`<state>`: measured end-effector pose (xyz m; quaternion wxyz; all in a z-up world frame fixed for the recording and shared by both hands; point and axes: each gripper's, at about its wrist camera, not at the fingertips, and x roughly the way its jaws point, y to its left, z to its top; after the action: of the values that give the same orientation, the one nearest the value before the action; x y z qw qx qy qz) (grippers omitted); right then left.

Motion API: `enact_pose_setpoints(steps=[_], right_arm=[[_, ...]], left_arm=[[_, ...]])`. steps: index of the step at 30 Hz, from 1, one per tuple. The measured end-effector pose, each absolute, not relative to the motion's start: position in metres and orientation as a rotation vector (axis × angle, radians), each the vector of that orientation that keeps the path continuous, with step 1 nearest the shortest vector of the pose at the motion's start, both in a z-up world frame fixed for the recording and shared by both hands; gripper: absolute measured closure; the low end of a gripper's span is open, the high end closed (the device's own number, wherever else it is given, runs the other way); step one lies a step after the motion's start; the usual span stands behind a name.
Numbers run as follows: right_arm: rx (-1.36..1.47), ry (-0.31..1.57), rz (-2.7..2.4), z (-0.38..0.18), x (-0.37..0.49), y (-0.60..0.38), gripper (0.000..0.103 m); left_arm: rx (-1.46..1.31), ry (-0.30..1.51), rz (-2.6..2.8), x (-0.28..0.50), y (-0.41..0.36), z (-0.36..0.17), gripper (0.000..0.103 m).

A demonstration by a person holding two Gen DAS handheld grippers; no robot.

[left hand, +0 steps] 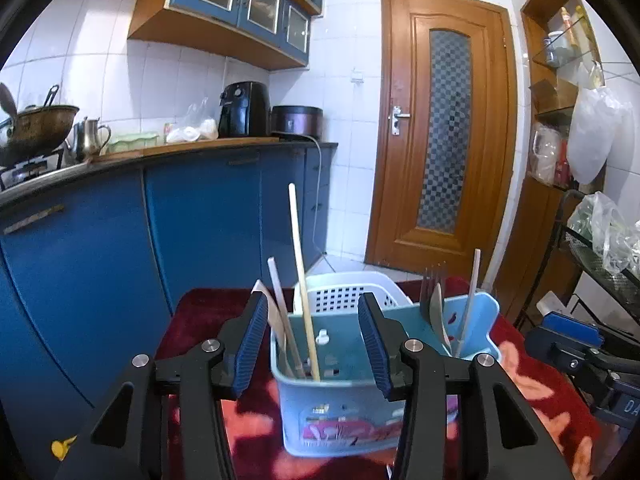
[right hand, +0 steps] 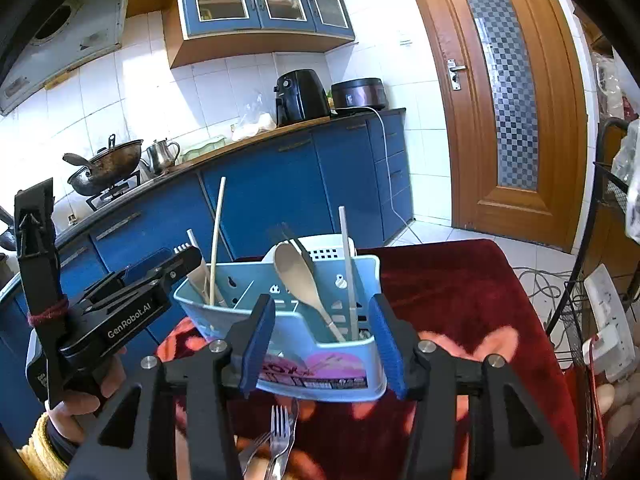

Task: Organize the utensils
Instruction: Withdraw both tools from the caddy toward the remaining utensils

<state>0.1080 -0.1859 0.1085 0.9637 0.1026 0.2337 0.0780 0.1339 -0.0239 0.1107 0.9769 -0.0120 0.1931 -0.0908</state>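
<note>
A light blue utensil caddy (left hand: 352, 400) is set on a bench draped with a dark red patterned cloth (right hand: 448, 280). The caddy is divided into compartments. In the compartment nearer the blue kitchen cabinets, a long pale stick (left hand: 303, 280) and flat wooden utensils (left hand: 280, 312) are stood upright. In the other end compartment, a wooden spoon (right hand: 298, 276), a dark fork (left hand: 432, 284) and a white stick (right hand: 348, 268) are leaned. A white perforated basket (left hand: 344, 296) is seen just behind the caddy.

The left gripper (left hand: 316, 344) is held about half open in front of the caddy, with nothing pressed between its blue pads. The right gripper (right hand: 320, 344) is likewise held about half open and empty, close to the caddy's front wall. Metal forks (right hand: 278, 440) are laid on the cloth below the right gripper.
</note>
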Motion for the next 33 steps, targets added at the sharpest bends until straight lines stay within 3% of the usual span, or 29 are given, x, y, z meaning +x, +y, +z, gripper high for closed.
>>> enact_pose_setpoints(steps=[33], right_arm=[[0.312, 0.629, 0.107, 0.053, 0.043, -0.202, 0.042]], left_arm=[[-0.038, 0.715, -0.18, 0.069, -0.005, 0.048, 0.052]])
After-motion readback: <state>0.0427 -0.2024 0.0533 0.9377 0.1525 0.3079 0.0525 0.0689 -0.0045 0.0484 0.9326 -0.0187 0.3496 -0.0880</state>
